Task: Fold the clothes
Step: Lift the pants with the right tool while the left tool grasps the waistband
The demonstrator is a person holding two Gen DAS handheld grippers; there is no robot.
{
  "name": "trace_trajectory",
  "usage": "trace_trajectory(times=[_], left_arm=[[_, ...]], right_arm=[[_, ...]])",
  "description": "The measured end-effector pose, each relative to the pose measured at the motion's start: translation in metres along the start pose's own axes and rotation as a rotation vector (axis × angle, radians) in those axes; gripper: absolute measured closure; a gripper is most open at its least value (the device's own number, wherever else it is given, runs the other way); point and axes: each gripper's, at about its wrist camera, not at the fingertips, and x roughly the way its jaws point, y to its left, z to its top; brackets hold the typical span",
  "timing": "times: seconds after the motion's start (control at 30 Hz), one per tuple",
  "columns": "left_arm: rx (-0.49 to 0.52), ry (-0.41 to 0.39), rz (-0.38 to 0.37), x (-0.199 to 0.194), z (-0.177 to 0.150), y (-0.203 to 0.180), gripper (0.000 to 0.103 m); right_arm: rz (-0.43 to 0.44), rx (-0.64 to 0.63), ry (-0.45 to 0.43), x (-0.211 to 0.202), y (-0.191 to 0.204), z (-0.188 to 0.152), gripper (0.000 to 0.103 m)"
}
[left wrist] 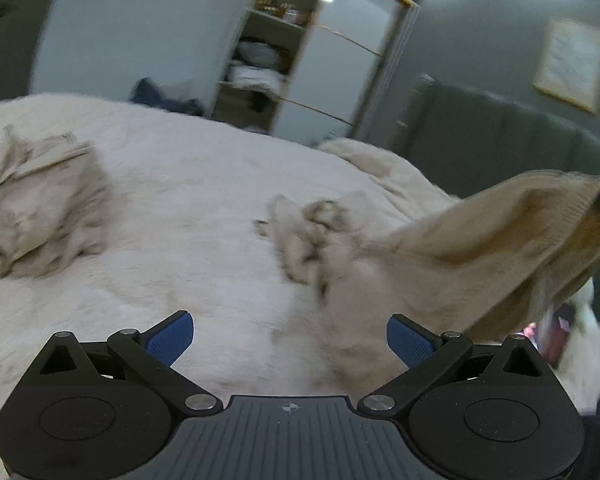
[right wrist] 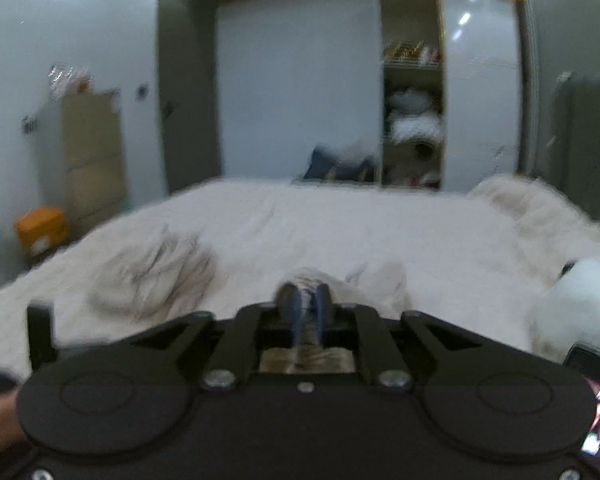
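A beige knit garment (left wrist: pixel 480 232) is lifted off the bed at the right, one ribbed end stretched up to the right edge. My left gripper (left wrist: pixel 290 338) is open and empty, low over the white furry bedspread (left wrist: pixel 204 200), just left of the garment. My right gripper (right wrist: pixel 305 304) is shut on the beige garment (right wrist: pixel 306 358), whose fabric shows between and behind the blue pads. A stack of folded beige clothes (left wrist: pixel 40 204) lies on the bed at the left; it also shows in the right wrist view (right wrist: pixel 156 276).
An open wardrobe (right wrist: pixel 414 120) with shelves of linen stands behind the bed. A dark blue pile (right wrist: pixel 336 164) lies at the far bed edge. A grey headboard (left wrist: pixel 500 128) is at the right. A drawer cabinet (right wrist: pixel 88 156) and an orange box (right wrist: pixel 40 230) stand at the left.
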Motion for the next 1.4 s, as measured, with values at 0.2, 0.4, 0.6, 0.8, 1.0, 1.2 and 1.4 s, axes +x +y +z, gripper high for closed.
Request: trace_trajectory(times=[0.2, 0.4, 0.6, 0.8, 1.0, 1.2, 1.4], left_arm=[[0.143, 0.139, -0.075, 0.017, -0.029, -0.028, 0.001], [0.33, 0.269, -0.041, 0.047, -0.061, -0.049, 0.001], [0.43, 0.31, 0.085, 0.077, -0.073, -0.054, 0.001], [0.402, 0.324, 0.1, 0.097, -0.069, -0.06, 0.017], [0.336, 0.314, 0.074, 0.106, -0.059, -0.065, 0.071], [0.259, 0.242, 0.031, 0.075, -0.039, -0.07, 0.094], [0.179, 0.107, -0.008, -0.002, -0.006, -0.067, 0.097]], right_arm=[[-0.043, 0.012, 0.235, 0.038, -0.015, -0.061, 0.064], [-0.008, -0.065, 0.238, 0.038, -0.01, -0.076, 0.044], [0.016, -0.209, 0.264, 0.053, 0.01, -0.092, 0.039], [0.048, -0.141, 0.246, 0.049, 0.006, -0.095, 0.039], [0.062, -0.131, 0.221, 0.036, 0.005, -0.087, 0.038], [0.067, -0.139, 0.225, 0.036, 0.011, -0.085, 0.038], [0.112, -0.133, 0.24, 0.046, 0.026, -0.082, 0.038]])
